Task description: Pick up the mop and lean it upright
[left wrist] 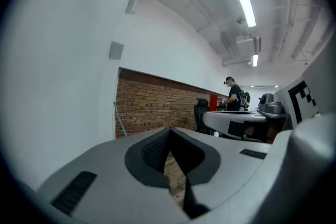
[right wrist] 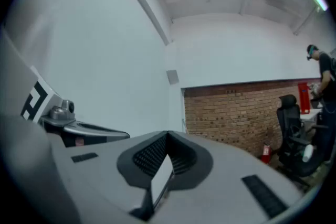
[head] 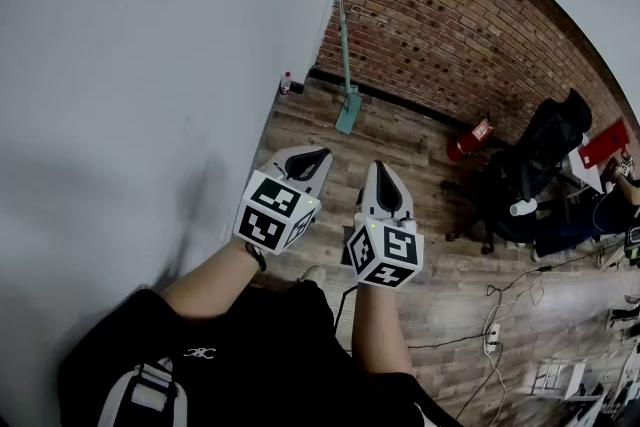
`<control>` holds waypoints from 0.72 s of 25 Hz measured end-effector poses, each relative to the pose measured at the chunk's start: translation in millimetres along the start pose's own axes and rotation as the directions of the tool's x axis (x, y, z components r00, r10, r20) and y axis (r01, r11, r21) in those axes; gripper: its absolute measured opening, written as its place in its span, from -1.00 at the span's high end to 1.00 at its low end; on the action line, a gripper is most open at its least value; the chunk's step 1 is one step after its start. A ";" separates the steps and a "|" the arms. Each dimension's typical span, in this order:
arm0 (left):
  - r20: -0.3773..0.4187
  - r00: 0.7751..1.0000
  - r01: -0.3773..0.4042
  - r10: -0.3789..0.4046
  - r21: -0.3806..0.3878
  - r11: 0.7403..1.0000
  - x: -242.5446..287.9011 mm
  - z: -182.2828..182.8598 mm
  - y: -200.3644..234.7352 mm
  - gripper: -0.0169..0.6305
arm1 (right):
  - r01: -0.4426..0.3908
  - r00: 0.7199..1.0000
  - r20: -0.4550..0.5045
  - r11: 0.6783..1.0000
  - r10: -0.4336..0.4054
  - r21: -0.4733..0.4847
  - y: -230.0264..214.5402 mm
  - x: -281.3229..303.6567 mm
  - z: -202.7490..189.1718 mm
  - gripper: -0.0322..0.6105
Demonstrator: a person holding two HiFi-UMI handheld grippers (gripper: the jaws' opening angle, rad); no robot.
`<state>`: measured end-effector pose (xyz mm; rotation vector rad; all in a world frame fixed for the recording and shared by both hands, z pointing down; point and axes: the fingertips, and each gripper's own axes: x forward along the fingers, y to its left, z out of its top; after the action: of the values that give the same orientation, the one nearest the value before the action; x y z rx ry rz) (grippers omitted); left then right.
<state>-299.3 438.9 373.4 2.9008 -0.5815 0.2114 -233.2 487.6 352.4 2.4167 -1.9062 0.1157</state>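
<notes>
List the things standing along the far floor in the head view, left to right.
small bottle → mop, leaning on the brick wall → red fire extinguisher → black office chair

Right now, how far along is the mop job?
Looks done: the mop stands leaning against the brick wall, head on the floor. In hand: nothing; left gripper and right gripper are shut, empty, well short of it. Remaining: nothing that shows.
</notes>
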 end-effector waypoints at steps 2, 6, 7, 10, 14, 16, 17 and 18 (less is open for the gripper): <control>-0.008 1.000 -0.010 0.010 -0.001 1.000 -4.8 -4.9 2.9 0.98 | -0.011 1.000 -0.011 1.000 0.011 0.001 6.9 -0.7 -6.5 0.86; -0.016 1.000 0.006 -0.007 -0.032 0.999 -6.2 -8.7 9.8 0.98 | 0.003 1.000 -0.008 1.000 -0.003 0.027 10.0 2.5 -10.4 0.86; -0.016 1.000 0.018 -0.019 -0.049 0.999 -5.4 -9.7 9.8 0.98 | 0.015 1.000 0.003 0.999 -0.015 0.036 7.9 2.5 -8.4 0.86; -0.025 0.999 0.030 -0.032 -0.074 0.997 -3.2 -15.2 6.8 0.98 | 0.040 0.999 0.032 0.998 -0.041 0.053 -0.6 2.1 -2.3 0.86; -0.046 0.999 0.003 -0.007 -0.080 0.997 4.8 -25.6 4.2 0.98 | 0.029 0.999 0.014 0.997 -0.030 0.067 -15.4 6.4 -10.2 0.86; -0.050 0.999 -0.007 0.003 -0.084 0.996 11.7 -29.0 5.7 0.98 | 0.022 1.000 0.006 0.997 -0.022 0.073 -21.5 10.8 -15.2 0.86; -0.049 0.999 -0.010 0.006 -0.086 0.996 16.4 -29.7 6.6 0.98 | 0.016 1.000 0.003 0.997 -0.016 0.071 -24.4 14.2 -17.2 0.86; -0.047 0.999 -0.012 0.008 -0.087 0.996 22.0 -30.0 6.6 0.98 | 0.009 1.000 0.001 0.998 -0.009 0.068 -27.7 18.2 -19.1 0.86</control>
<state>-284.9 430.7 407.4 2.8020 -0.5822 0.2474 -202.4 478.2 373.2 2.4679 -1.9229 0.1812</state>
